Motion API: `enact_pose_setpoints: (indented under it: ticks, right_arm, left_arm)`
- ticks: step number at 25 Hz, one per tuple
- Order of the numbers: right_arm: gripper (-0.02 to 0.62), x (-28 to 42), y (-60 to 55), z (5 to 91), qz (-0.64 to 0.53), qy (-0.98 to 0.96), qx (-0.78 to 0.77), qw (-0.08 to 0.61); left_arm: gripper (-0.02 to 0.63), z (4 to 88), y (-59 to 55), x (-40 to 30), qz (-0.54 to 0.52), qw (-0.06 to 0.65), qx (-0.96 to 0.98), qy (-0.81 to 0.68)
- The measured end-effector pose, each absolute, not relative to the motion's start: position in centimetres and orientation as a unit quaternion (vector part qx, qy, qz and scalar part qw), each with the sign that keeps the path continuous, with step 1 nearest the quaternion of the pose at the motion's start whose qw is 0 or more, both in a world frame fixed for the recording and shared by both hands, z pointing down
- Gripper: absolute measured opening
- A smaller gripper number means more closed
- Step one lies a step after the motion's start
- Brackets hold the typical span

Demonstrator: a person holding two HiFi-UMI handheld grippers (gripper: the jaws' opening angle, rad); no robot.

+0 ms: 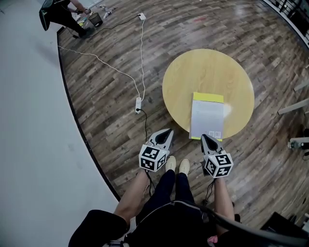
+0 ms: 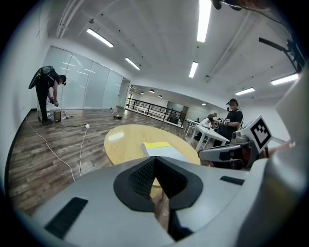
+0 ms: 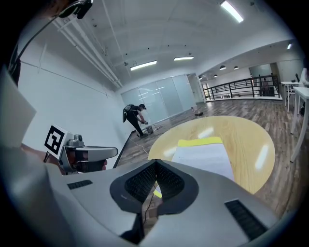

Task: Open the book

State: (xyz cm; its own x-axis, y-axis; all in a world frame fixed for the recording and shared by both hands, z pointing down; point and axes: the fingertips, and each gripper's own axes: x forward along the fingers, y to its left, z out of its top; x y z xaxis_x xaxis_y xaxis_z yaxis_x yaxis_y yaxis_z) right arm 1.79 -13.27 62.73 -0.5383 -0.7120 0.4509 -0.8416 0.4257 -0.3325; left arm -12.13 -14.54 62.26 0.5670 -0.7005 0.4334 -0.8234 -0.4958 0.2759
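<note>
A closed book [image 1: 207,117] with a pale grey cover and a yellow strip along its far edge lies on the near side of a round wooden table [image 1: 207,72]. My left gripper [image 1: 167,131] hovers off the table's near left edge, over the floor, with its jaws shut and nothing in them. My right gripper [image 1: 204,138] is just short of the book's near edge, also shut and empty. The book [image 2: 163,150] lies ahead and to the right in the left gripper view. In the right gripper view the book [image 3: 203,155] lies straight ahead past the closed tips.
A white power strip [image 1: 138,103] with cables lies on the wood floor left of the table. A person [image 1: 63,13] bends over at the far left by the white wall. A white desk's leg [image 1: 293,106] stands at the right. My shoes [image 1: 177,165] are under the table's near edge.
</note>
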Motion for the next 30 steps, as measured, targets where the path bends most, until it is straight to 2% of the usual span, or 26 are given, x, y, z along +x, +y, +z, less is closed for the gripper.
enact_pose_setpoints:
  ticks: [7,16,17,22,30]
  right_arm:
    - [-0.003,1.3,-11.9,66.7,0.29,-0.825,0.465,0.138]
    - [-0.003,0.7,-11.9,68.7,0.301,-0.803,0.485,0.173]
    - [0.083,0.2,-11.9,69.0,0.308,-0.804,0.477,0.176]
    - [0.195,-1.1,-12.0,70.2,0.297,-0.8,0.472,0.222]
    - [0.204,-1.8,-12.4,71.7,0.297,-0.787,0.481,0.247]
  left_arm:
    - [-0.003,66.5,-13.0,-12.9,0.147,0.263,0.844,-0.444]
    - [-0.002,67.2,-12.7,-13.2,0.152,0.267,0.847,-0.434]
    - [-0.002,67.2,-12.7,-13.3,0.152,0.268,0.847,-0.433]
    - [-0.002,67.3,-12.7,-13.9,0.153,0.271,0.846,-0.434]
    - [-0.002,67.9,-13.2,-15.3,0.154,0.275,0.84,-0.441]
